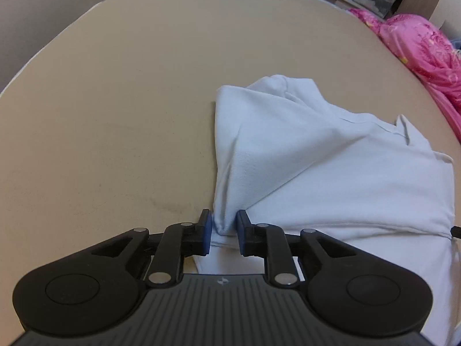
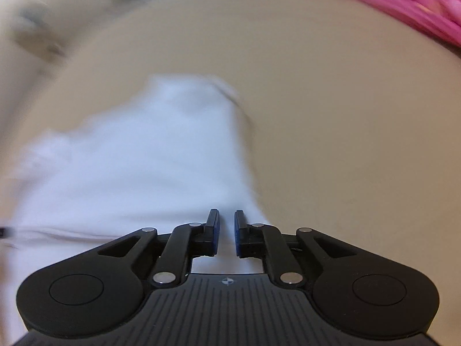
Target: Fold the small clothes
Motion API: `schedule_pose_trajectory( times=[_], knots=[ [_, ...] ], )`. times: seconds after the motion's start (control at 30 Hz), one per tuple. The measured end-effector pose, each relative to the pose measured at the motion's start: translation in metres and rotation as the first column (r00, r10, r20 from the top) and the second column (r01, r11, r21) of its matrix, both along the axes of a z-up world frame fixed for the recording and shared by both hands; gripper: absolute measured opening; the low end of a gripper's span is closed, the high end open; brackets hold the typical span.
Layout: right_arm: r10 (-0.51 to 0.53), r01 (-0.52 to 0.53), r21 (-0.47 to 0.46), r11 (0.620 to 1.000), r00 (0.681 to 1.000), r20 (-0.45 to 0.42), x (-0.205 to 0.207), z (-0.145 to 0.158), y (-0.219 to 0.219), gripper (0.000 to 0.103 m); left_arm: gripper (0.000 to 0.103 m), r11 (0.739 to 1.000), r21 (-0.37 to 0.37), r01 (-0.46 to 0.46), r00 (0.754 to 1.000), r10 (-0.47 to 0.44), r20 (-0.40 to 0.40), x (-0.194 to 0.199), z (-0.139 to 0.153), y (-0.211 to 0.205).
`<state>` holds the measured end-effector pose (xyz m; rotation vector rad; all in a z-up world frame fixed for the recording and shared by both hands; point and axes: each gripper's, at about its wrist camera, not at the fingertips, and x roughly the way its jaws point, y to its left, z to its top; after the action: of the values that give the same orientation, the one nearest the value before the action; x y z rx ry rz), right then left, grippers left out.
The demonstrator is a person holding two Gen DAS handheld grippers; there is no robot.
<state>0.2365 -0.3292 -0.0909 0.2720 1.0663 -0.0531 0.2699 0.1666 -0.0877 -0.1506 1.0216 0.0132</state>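
Left gripper [image 1: 224, 226]: jaws narrow, w/ a pinched fold of the white garment [image 1: 317, 167] bunched between the blue pads [image 1: 207, 230]; the cloth touches the pads, so this reads as a grip on the fabric edge. From that fold the garment runs ahead and to the right of the tool, lying rumpled on the beige table [image 1: 115, 101], collar area toward the far right. A pink fabric heap [image 1: 423, 49] sits well beyond, far right (at the table's edge).

Right gripper [image 2: 227, 226]: view is motion-blurred. Jaws drawn in to a slim gap, fully closed per the tool state; white cloth shows in the gap, but whether it is clamped cannot be told. Garment [image 2: 129, 158] spreads ahead and left of this tool; bare table [image 2: 345, 129] lies to its right.
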Motion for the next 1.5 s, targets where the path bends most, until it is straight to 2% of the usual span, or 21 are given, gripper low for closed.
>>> schedule_pose_trajectory(
  times=[0.03, 0.07, 0.1, 0.17, 0.2, 0.27, 0.4, 0.5, 0.6, 0.77, 0.9, 1.0, 1.1, 1.2, 1.37, 1.4, 1.43, 1.5],
  knots=[
    [-0.053, 0.052, 0.035, 0.998, 0.998, 0.021, -0.007, 0.004, -0.007, 0.0, 0.022, 1.0, 0.018, 0.0, 1.0, 0.0, 0.021, -0.007, 0.008, -0.002],
    [-0.108, 0.105, 0.067, 0.992, 0.994, 0.036, -0.018, 0.014, -0.011, 0.008, 0.022, 0.999, 0.049, 0.001, 0.998, -0.004, 0.062, -0.018, 0.017, -0.004],
    [-0.141, 0.137, 0.055, 0.989, 0.987, 0.072, -0.032, 0.028, -0.01, 0.01, 0.022, 0.997, 0.08, 0.003, 0.995, -0.011, 0.099, -0.029, 0.024, -0.006],
    [-0.109, 0.108, 0.016, 0.994, 0.975, 0.195, -0.063, 0.056, -0.004, 0.016, 0.022, 0.991, 0.133, 0.01, 0.992, -0.027, 0.124, -0.045, 0.034, -0.009],
    [-0.096, 0.098, 0.005, 0.995, 0.964, 0.249, -0.082, 0.068, 0.001, 0.024, 0.022, 0.987, 0.16, 0.007, 0.991, -0.029, 0.134, -0.056, 0.042, -0.011],
    [-0.087, 0.082, 0.029, 0.996, 0.944, 0.318, -0.118, 0.081, 0.005, 0.033, 0.022, 0.987, 0.163, 0.0, 0.987, -0.026, 0.161, -0.08, 0.056, -0.011],
    [-0.105, 0.099, 0.036, 0.994, 0.941, 0.323, -0.164, 0.082, -0.01, 0.034, 0.027, 0.991, 0.132, 0.021, 0.982, -0.045, 0.183, -0.142, 0.073, -0.014],
    [-0.088, 0.083, 0.029, 0.996, 0.941, 0.327, -0.194, 0.081, -0.011, 0.034, 0.029, 0.991, 0.126, 0.054, 0.986, -0.073, 0.151, -0.193, 0.057, -0.021],
    [-0.054, 0.063, -0.02, 0.998, 0.95, 0.307, -0.214, 0.065, -0.013, 0.034, 0.029, 0.984, 0.164, 0.068, 0.994, -0.08, 0.071, -0.223, 0.038, -0.026],
    [-0.043, 0.045, -0.004, 0.999, 0.973, 0.226, -0.24, 0.046, -0.033, 0.034, 0.029, 0.996, 0.093, 0.002, 1.0, 0.0, -0.013, -0.249, 0.019, -0.009],
    [-0.04, 0.036, 0.071, 0.997, 0.998, 0.056, -0.248, 0.022, -0.051, 0.037, 0.029, 0.997, -0.029, -0.065, 0.991, 0.061, -0.119, -0.258, 0.006, 0.008],
    [-0.046, 0.051, 0.124, 0.991, 0.998, -0.042, -0.252, 0.004, -0.06, 0.037, 0.029, 0.996, -0.021, -0.086, 0.985, 0.082, -0.154, -0.257, 0.001, 0.006],
    [-0.045, 0.053, 0.119, 0.991, 0.996, -0.071, -0.252, -0.004, -0.063, 0.037, 0.029, 0.995, -0.06, -0.083, 0.98, 0.071, -0.183, -0.255, -0.003, 0.004],
    [-0.061, 0.072, 0.126, 0.989, 0.994, -0.089, -0.251, -0.007, -0.068, 0.037, 0.029, 0.998, -0.032, -0.047, 0.972, 0.038, -0.232, -0.257, -0.015, -0.006],
    [-0.014, 0.023, 0.087, 0.996, 0.995, -0.095, -0.247, -0.009, -0.06, 0.039, 0.028, 0.998, 0.067, 0.018, 0.978, -0.003, -0.21, -0.263, -0.018, -0.024],
    [0.002, 0.005, 0.079, 0.997, 0.996, -0.094, -0.246, -0.008, -0.057, 0.04, 0.023, 0.997, 0.069, 0.02, 0.978, -0.005, -0.207, -0.264, -0.017, -0.025],
    [0.022, -0.015, 0.069, 0.997, 0.995, -0.094, -0.245, -0.008, -0.052, 0.04, 0.01, 0.997, 0.066, 0.028, 0.979, -0.014, -0.203, -0.265, -0.017, -0.028],
    [0.062, -0.059, 0.041, 0.997, 0.994, -0.094, -0.246, -0.008, -0.046, 0.038, 0.006, 0.996, 0.078, 0.042, 0.981, -0.026, -0.192, -0.268, -0.013, -0.034]
  ],
)
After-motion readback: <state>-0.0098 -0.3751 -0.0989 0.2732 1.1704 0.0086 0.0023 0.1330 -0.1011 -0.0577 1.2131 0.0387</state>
